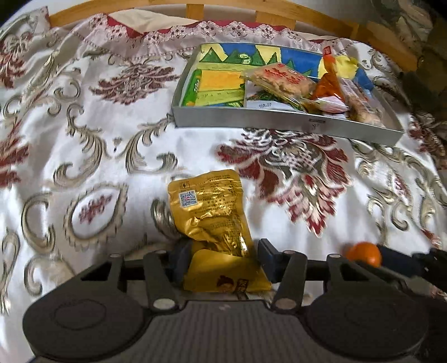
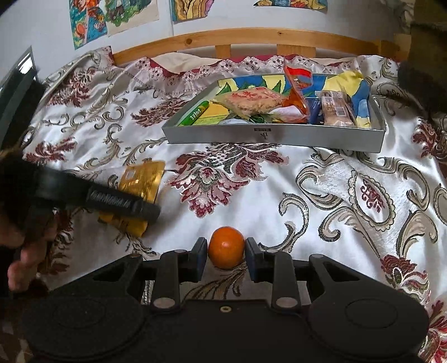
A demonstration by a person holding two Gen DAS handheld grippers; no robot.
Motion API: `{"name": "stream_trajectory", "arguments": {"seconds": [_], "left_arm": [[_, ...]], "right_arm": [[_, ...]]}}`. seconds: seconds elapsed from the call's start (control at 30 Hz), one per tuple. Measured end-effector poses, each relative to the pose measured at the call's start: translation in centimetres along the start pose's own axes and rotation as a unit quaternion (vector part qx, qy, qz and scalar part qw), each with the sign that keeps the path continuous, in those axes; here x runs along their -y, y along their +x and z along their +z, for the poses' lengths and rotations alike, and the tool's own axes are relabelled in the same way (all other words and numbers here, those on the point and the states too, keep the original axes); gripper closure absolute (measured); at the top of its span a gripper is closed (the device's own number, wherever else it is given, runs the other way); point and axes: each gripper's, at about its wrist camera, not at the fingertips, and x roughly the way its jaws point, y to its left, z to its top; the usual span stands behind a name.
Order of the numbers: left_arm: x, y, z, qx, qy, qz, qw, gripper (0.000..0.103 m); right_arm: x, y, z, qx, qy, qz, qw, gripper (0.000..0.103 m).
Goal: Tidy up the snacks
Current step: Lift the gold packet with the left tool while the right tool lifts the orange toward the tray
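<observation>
A gold foil snack packet lies on the patterned cloth, its near end between the pads of my left gripper, which press on it from both sides. The right wrist view shows the same packet under one of the left gripper's dark fingers. My right gripper is shut on a small orange fruit that rests on the cloth. That fruit also shows at the left view's right edge. Further back stands a silver tray with a colourful lining and several snack packets.
A white cloth with red and gold ornaments covers the surface. A wooden rail runs behind the tray, with drawings on the wall above. A person's hand grips the left tool. A dark object sits at the far right.
</observation>
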Motion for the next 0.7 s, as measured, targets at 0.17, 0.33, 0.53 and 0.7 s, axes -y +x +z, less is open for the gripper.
{"name": "stream_trajectory", "arguments": {"seconds": [0.17, 0.33, 0.53, 0.7], "left_arm": [[0.1, -1.6, -1.9, -0.008, 0.004, -0.018, 0.9998, 0.047], [-0.6, -2.3, -3.2, 0.001, 0.007, -0.037, 0.9993, 0.046], [-1.1, -2.2, -3.4, 0.015, 0.001, -0.053, 0.9985, 0.033], [-0.9, -2.2, -3.6, 0.031, 0.008, -0.048, 0.9983, 0.026]], "right_arm": [[-0.5, -0.7, -0.1, 0.011, -0.006, 0.008, 1.0, 0.071], [-0.9, -0.8, -0.4, 0.011, -0.022, -0.001, 1.0, 0.071], [-0.4, -0.1, -1.1, -0.001, -0.008, -0.002, 1.0, 0.064], [-0.4, 0.1, -1.5, 0.006, 0.005, 0.009, 1.0, 0.048]]}}
